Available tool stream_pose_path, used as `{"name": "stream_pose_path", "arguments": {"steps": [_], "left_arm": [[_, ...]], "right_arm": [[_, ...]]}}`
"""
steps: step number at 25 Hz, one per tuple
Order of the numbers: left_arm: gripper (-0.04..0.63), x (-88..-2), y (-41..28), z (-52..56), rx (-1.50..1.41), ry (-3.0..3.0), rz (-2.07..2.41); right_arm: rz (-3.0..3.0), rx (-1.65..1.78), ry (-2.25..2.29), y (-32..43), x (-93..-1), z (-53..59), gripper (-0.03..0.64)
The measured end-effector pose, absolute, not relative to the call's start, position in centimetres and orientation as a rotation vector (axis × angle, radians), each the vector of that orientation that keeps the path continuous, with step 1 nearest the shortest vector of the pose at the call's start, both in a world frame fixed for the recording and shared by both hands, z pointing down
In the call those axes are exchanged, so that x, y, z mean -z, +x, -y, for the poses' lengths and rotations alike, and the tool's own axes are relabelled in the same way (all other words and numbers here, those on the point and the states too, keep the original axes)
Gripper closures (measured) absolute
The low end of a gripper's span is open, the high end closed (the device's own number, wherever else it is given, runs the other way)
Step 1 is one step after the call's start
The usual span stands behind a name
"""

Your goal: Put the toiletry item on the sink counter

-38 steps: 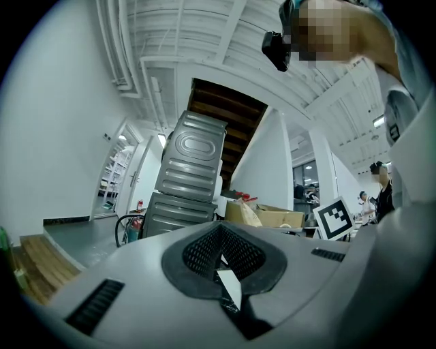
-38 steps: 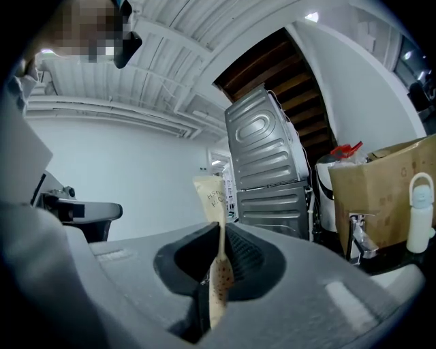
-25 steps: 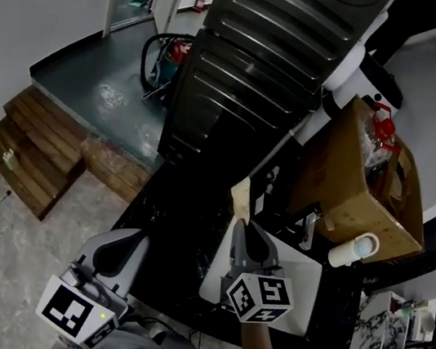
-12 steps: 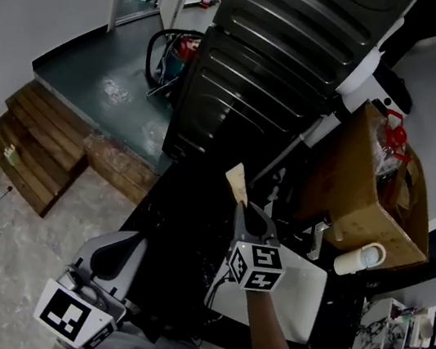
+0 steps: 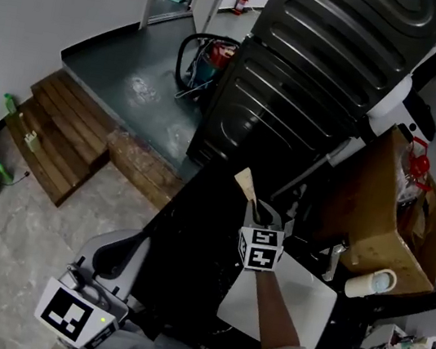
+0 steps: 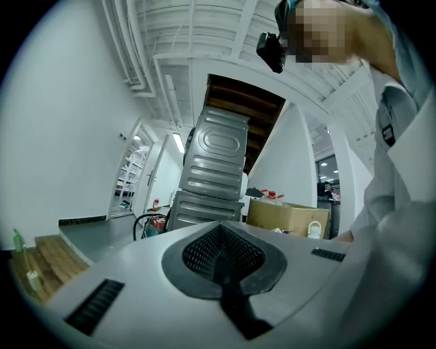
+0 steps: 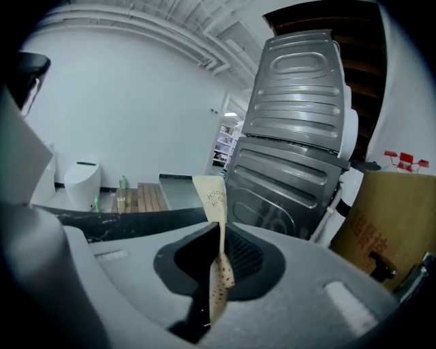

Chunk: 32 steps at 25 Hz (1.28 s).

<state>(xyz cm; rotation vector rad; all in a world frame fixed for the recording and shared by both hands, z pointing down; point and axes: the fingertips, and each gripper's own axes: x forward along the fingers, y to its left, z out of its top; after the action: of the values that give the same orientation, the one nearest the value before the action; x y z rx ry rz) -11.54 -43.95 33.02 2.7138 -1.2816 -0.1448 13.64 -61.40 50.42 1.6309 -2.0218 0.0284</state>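
A thin tan packet [image 5: 244,184], the toiletry item, sticks up from my right gripper [image 5: 255,209], which is shut on its lower part. In the right gripper view the packet [image 7: 212,198] stands upright between the pads, printed near its top, and the gripper [image 7: 219,259] pinches it. It hangs over the black sink counter [image 5: 192,231], left of a white basin [image 5: 295,307]. Low at the left, near the person's body, my left gripper [image 5: 116,256] is shut with nothing in it; in its own view the left gripper [image 6: 219,255] shows its pads meeting.
A tall grey ribbed metal unit [image 5: 326,72] stands behind the counter. At the right are a cardboard box [image 5: 393,215], a faucet [image 5: 331,259] and a white roll [image 5: 371,283]. On the floor at the left lie wooden steps [image 5: 59,135] and a vacuum cleaner [image 5: 205,55].
My right gripper has reached farther out over the black counter with the packet still pinched. The head view has swung left. The left gripper has stayed where it was.
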Motion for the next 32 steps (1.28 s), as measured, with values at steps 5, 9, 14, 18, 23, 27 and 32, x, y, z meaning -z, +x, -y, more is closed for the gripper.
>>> {"name": "stream_pose_path", "arguments": {"steps": [5, 9, 14, 18, 23, 27, 32], "left_arm": [[0.591, -32.9, -12.9, 44.2, 0.141, 2.705, 1.346], [0.591, -33.3, -13.8, 43.8, 0.112, 2.677, 1.391], [0.591, -33.5, -14.9, 43.4, 0.100, 2.655, 1.437], [0.591, -33.5, -15.2, 43.2, 0.096, 2.644, 1.461], [0.591, -33.5, -15.5, 43.0, 0.089, 2.639, 1.476], [0.591, -33.2, -15.4, 42.7, 0.127, 2.636, 1.475], [0.591, -35.0, -14.9, 41.9, 0.057, 2.563, 1.439]], "right_arm": [[1.950, 0.000, 1.533, 13.6, -53.9, 63.6, 0.591], [1.889, 0.025, 1.469, 13.9, -55.9, 64.5, 0.591], [1.837, 0.105, 1.378, 14.2, -57.0, 66.0, 0.591], [1.824, 0.146, 1.301, 13.8, -57.8, 67.1, 0.591], [1.808, 0.169, 1.219, 12.9, -58.6, 67.8, 0.591], [1.796, 0.164, 1.219, 12.9, -58.8, 67.9, 0.586], [1.831, 0.131, 1.244, 12.5, -58.3, 67.5, 0.495]]}}
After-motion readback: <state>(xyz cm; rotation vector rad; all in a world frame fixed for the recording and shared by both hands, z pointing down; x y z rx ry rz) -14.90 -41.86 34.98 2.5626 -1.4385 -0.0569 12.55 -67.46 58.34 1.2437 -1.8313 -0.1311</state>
